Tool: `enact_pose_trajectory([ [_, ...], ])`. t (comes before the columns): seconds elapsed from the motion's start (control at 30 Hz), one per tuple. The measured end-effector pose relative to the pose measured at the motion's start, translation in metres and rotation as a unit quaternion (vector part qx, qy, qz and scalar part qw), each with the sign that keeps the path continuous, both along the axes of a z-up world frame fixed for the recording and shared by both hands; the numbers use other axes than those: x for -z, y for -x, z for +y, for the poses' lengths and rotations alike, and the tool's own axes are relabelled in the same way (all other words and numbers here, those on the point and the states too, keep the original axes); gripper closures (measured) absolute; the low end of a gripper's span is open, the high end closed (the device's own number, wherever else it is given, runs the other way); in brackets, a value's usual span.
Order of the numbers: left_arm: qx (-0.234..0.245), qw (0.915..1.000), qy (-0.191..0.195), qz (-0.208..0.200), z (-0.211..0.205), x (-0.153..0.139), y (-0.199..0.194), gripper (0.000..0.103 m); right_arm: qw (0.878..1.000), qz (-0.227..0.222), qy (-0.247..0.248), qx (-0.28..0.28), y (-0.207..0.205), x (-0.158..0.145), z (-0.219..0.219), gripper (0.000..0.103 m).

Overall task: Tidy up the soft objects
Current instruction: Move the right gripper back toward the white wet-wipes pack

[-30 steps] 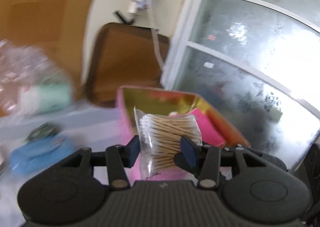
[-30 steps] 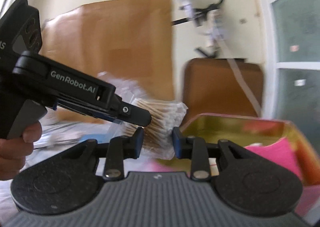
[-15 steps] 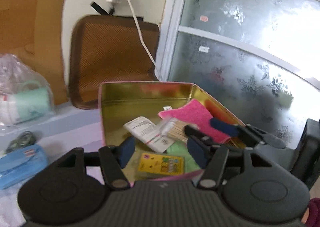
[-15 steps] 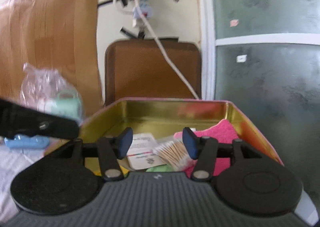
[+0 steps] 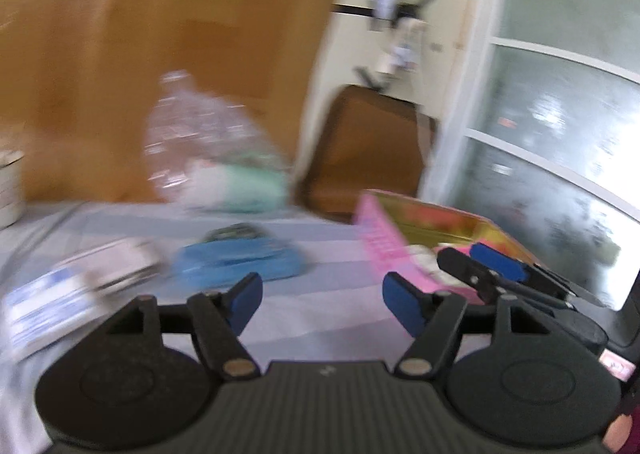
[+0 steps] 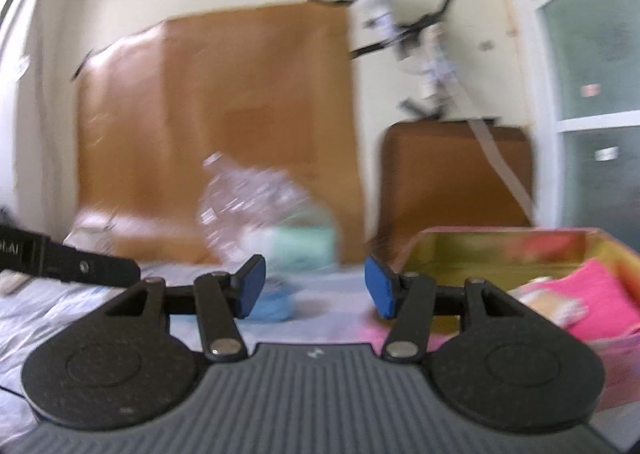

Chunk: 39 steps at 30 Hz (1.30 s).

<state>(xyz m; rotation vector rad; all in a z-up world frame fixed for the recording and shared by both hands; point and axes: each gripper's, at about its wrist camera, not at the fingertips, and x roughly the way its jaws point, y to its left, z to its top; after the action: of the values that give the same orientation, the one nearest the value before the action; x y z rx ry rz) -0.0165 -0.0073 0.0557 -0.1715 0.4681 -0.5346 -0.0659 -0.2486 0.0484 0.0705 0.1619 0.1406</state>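
- Left gripper point(image 5: 322, 300): black frame, blue-padded fingers point(image 5: 245, 296); jaws are opening, with nothing between them.
- Right gripper point(image 6: 314, 290): blue pads spread apart, gripping nothing; its tips also show at the right edge of the left wrist view.
- Pink rectangular tin with gold interior point(image 6: 496, 250): sits toward the right edge of the pale cloth-covered tabletop point(image 5: 328, 318); a pink cloth point(image 6: 596, 294) lies inside.
- Blue soft pouch point(image 5: 240, 260): lies on the tabletop, ahead of the left gripper, blurred.
- Clear plastic bag holding a mint-green item point(image 5: 216, 158): rests at the far edge, against a brown cardboard sheet point(image 5: 168, 54).
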Motion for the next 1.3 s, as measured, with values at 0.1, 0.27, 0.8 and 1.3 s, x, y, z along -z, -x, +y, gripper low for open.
enact_pose_trajectory([
  [0.1,-0.044,0.999,-0.006,0.007,0.034,0.011,0.001,0.032,0.999,0.032,-0.001,-0.035,-0.012,0.009,0.028,0.045],
  [0.27,-0.1,0.9945,-0.027,0.016,0.07,0.03,0.002,0.032,0.995,0.071,0.019,-0.068,-0.026,0.021,0.063,0.045],
  [0.8,-0.076,0.9963,-0.038,0.01,0.076,0.054,0.0,0.029,0.976,0.206,-0.028,-0.07,-0.054,0.047,0.06,0.044],
  [1.3,-0.062,0.9976,-0.03,0.011,0.076,0.054,0.0,0.022,0.975,0.206,-0.04,-0.071,-0.053,0.048,0.058,0.044],
])
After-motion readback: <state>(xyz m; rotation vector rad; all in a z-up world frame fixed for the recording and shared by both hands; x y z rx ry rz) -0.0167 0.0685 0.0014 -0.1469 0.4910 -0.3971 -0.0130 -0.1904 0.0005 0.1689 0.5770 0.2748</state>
